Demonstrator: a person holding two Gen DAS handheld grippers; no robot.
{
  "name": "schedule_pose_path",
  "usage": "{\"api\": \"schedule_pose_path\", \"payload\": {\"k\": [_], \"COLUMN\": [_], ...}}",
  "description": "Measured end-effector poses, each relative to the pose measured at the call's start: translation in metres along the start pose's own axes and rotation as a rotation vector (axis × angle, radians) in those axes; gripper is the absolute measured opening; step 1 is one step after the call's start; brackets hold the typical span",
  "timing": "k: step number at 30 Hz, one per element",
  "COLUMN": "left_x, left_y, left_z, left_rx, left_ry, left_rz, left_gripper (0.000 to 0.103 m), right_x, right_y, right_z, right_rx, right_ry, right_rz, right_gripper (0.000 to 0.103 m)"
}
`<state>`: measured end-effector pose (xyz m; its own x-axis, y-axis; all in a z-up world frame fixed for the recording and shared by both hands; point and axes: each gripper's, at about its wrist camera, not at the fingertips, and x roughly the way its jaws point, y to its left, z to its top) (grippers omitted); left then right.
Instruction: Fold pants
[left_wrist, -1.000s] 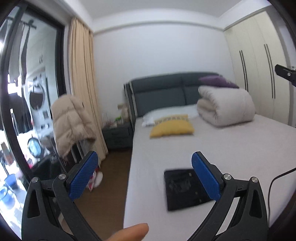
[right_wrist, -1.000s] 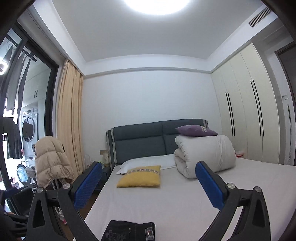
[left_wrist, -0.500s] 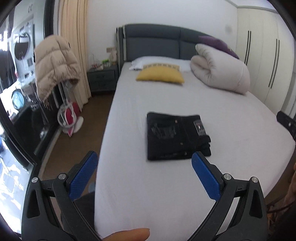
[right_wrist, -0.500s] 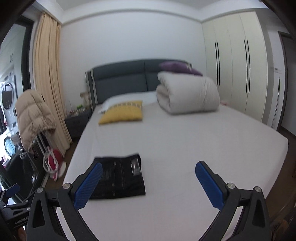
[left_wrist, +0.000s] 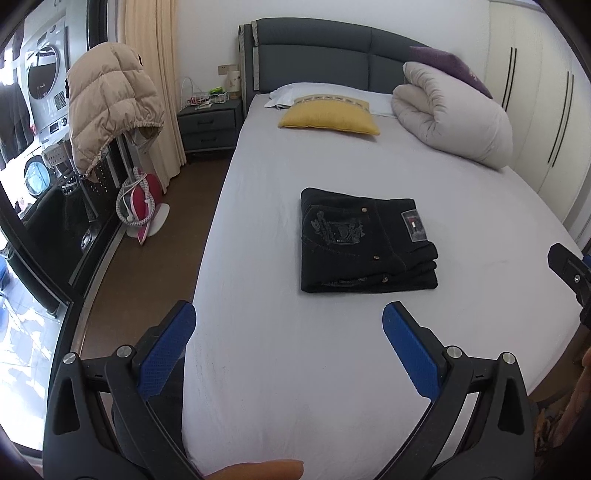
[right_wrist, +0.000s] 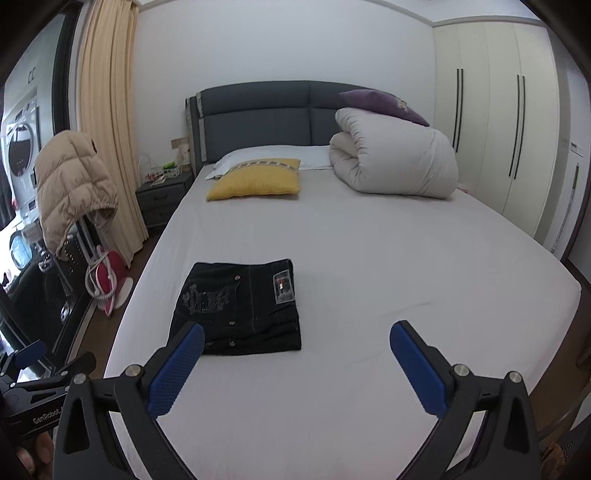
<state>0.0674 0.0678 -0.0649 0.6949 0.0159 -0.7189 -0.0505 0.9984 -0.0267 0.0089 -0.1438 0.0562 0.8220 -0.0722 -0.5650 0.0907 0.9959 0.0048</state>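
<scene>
- pants (left_wrist: 364, 242) are lying as a compact dark stack on the bed (left_wrist: 332, 354), near its left edge, apparently already folded.
- left gripper (left_wrist: 288, 341) and right gripper (right_wrist: 295, 360) are hovering short of the stack, fingers spread apart, holding nothing.
- any tidying is likely calling for pinching the loose layered edges on the stack's right side and squaring them.
- bare sheet is lying right of and before the stack; the yellow pillow (left_wrist: 328, 118) and rolled duvet (left_wrist: 454, 118) are sitting well apart.
</scene>
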Motion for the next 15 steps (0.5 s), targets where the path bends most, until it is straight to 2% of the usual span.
{"api": "schedule_pose_path", "payload": {"k": [15], "left_x": [0.0], "left_y": [-0.002], "left_z": [-0.003], "left_rx": [-0.004], "left_ry": [0.024], "left_rz": [0.004], "left_gripper": [0.103], "right_x": [0.017], "right_y": [0.01], "right_z": [-0.009], "right_rx": [-0.02], "right_ry": [0.063], "right_rz": [0.02], "right_gripper": [0.103]}}
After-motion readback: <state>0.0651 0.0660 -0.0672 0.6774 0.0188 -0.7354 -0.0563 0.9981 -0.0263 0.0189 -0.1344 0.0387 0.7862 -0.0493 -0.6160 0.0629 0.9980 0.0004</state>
